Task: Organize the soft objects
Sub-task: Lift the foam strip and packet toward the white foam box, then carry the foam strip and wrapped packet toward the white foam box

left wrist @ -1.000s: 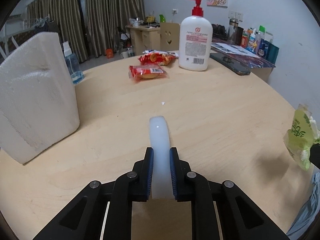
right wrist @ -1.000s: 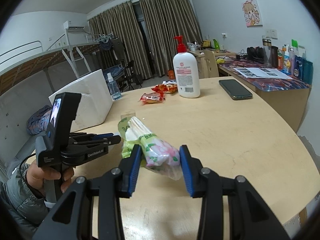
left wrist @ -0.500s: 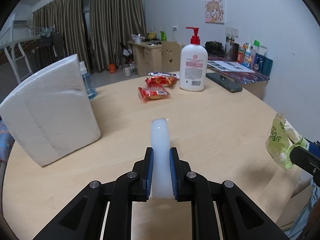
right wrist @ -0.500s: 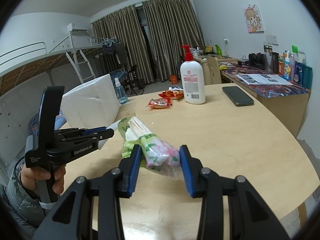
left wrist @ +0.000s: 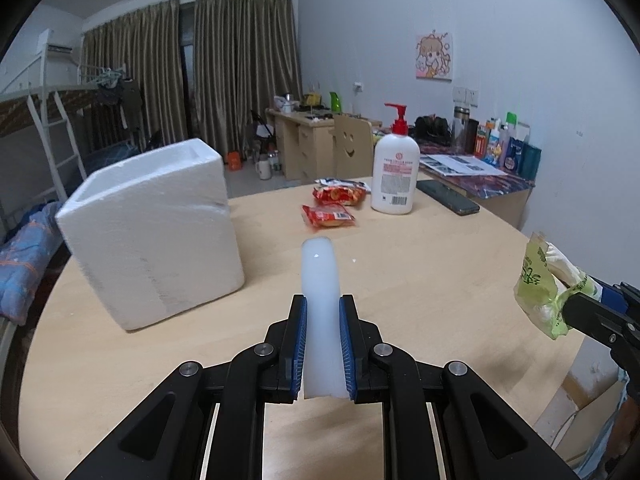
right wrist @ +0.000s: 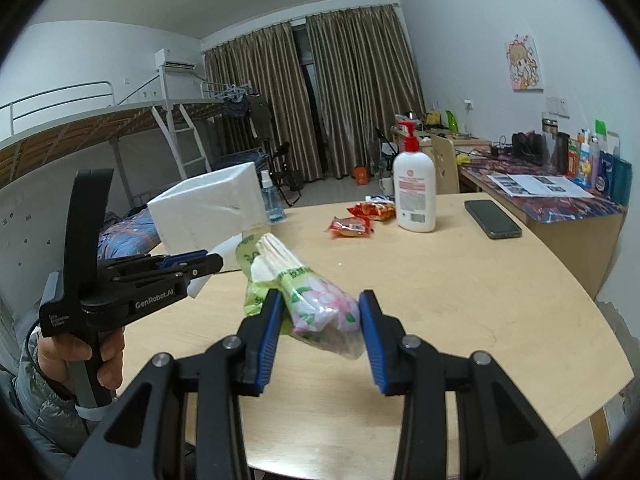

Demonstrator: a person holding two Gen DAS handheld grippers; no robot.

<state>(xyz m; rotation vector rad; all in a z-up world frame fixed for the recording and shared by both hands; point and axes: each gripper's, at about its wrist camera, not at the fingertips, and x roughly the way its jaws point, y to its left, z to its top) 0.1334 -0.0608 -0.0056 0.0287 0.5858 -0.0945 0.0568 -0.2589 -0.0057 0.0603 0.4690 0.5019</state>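
Observation:
My left gripper [left wrist: 322,308] is shut on a white translucent soft strip [left wrist: 320,276] and holds it above the round wooden table [left wrist: 400,272]. It also shows in the right wrist view [right wrist: 208,262], with the strip's white end [right wrist: 218,258] behind its fingers. My right gripper [right wrist: 320,312] is shut on a green and pink tissue pack [right wrist: 304,292], held above the table; the pack shows at the right edge of the left wrist view [left wrist: 548,288]. A white foam box [left wrist: 156,232] stands open-topped on the table's left; it also shows in the right wrist view [right wrist: 212,208].
Two red snack packets [left wrist: 332,204], a white pump bottle [left wrist: 395,176] and a black phone [left wrist: 448,196] lie at the table's far side. A small spray bottle [right wrist: 272,200] stands behind the foam box. Desks and a bunk bed surround the table.
Both grippers have risen and pulled back from the table, still holding their objects. The foam box top and more of the room have come into view.

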